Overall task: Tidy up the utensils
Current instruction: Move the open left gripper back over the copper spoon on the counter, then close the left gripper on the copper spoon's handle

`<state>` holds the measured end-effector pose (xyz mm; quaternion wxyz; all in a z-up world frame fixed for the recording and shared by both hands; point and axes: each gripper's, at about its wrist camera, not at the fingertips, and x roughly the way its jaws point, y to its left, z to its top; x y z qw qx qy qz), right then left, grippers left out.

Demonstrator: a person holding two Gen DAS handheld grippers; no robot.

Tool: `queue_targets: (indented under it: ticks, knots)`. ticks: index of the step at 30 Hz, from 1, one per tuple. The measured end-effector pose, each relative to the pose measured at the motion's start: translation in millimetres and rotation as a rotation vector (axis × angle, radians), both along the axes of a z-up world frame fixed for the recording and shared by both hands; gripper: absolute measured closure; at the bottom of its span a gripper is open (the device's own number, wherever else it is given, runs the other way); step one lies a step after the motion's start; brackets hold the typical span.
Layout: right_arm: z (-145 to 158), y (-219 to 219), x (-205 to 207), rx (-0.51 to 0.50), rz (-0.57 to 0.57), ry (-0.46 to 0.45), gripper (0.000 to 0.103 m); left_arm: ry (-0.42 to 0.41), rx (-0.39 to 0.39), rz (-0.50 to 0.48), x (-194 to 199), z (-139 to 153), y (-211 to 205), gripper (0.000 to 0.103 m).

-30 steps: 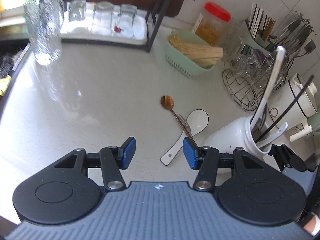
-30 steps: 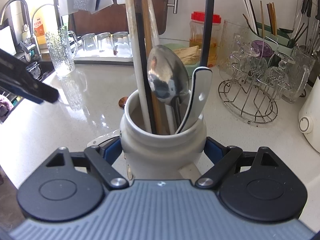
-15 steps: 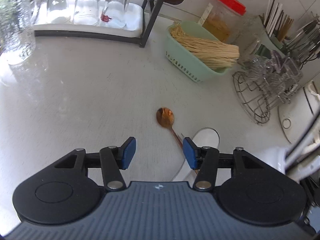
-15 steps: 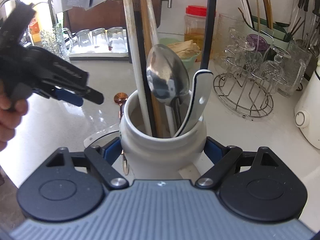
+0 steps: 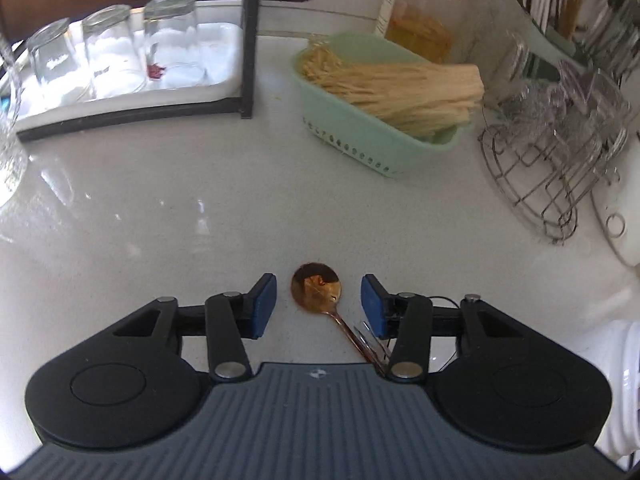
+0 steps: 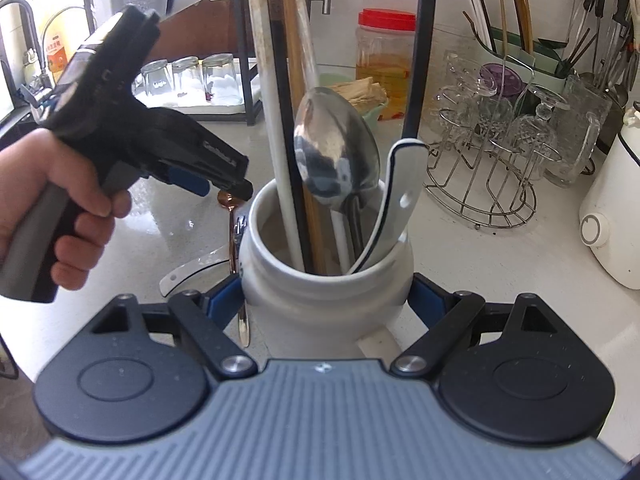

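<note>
The white ceramic crock [image 6: 326, 280] stands upright on the pale countertop [image 5: 160, 220], pinched at its sides between the right gripper's [image 6: 326, 304] blue pads. In it stand a steel spoon [image 6: 336, 156] bowl-up, a white ceramic spoon [image 6: 400, 208], a long white handle and dark and wooden sticks. Further back, a mint green basket [image 5: 372, 140] holds a bundle of pale dried strips, with a red-lidded jar [image 5: 428, 12] behind it.

Only the left wrist view shows the copper spoon [image 5: 316, 288] clearly: its bowl lies flat on the counter between the spread pads of the left gripper [image 5: 318, 306], touching neither, its handle running under the right-hand finger. The right wrist view shows a hand [image 6: 52, 200] gripping that tool, whose nose hides most of the copper spoon; a white spoon [image 6: 192, 270] lies beside the crock's left side.

Upturned glasses [image 5: 108, 52] sit on a tray far left; a wire rack [image 5: 552, 168] of glassware stands on the right.
</note>
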<state>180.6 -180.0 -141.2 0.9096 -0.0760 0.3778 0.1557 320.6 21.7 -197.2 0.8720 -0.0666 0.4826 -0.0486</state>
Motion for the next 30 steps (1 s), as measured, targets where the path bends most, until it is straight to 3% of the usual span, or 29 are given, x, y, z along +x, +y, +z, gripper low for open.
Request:
queue_targets:
  ticks: [4,13,27,28,29,30]
  knots:
    - [0.5,0.4,0.2,0.000,0.001,0.001,0.013,-0.001,0.054,-0.037,0.6,-0.7,-9.0,0.053]
    - [0.2,0.9,-0.3,-0.001,-0.001,0.002,0.013,0.009,0.175,-0.076,3.6,-2.0,-19.4,0.069]
    - [0.7,1.5,-1.2,-0.012,0.009,-0.008,0.013,0.009,0.117,-0.032,-15.4,15.9,-4.7,0.070]
    - [0.7,1.6,-1.6,-0.013,0.010,-0.010,0.013,0.004,0.113,-0.033,-19.1,18.2,-5.5,0.080]
    - [0.5,1.8,-1.9,-0.013,0.010,-0.011,0.013,0.005,0.113,-0.033,-22.6,20.6,-5.6,0.101]
    - [0.5,1.9,-2.2,-0.014,0.011,-0.012,0.013,0.010,0.096,-0.029,-25.8,23.2,-4.9,0.101]
